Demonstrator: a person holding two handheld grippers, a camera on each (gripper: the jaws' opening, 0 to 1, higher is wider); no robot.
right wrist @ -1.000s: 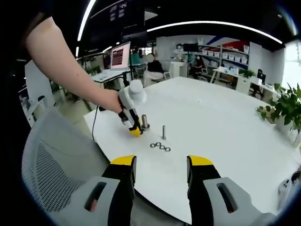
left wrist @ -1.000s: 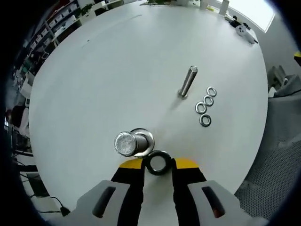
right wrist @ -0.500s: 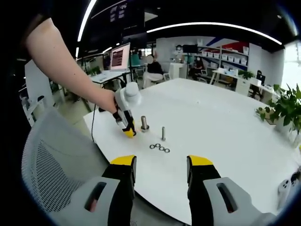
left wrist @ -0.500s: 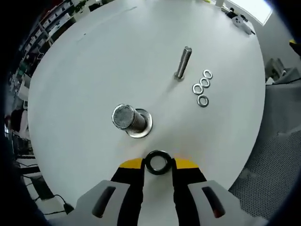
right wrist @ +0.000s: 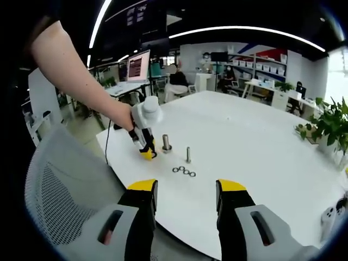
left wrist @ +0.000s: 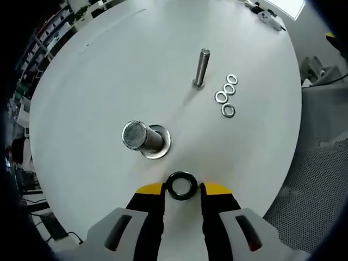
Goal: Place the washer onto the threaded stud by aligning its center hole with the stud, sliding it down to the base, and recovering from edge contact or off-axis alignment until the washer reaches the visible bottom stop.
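A dark round washer is pinched between the yellow tips of my left gripper, which is shut on it above the white table. Ahead of it stands a thick steel stud on a flanged base, a short way from the washer. Farther off a thin threaded stud stands upright. In the right gripper view the left gripper hovers beside the thick stud, with the thin stud to its right. My right gripper is open and holds nothing, near the table's edge.
Three loose washers lie in a row right of the thin stud, also seen as small rings. A mesh chair stands at the table edge. A person's arm holds the left gripper. Desks, shelves and plants fill the background.
The left gripper with the washer has drawn back from the thick stud, which was close to the washer a second ago. The right gripper has not moved.
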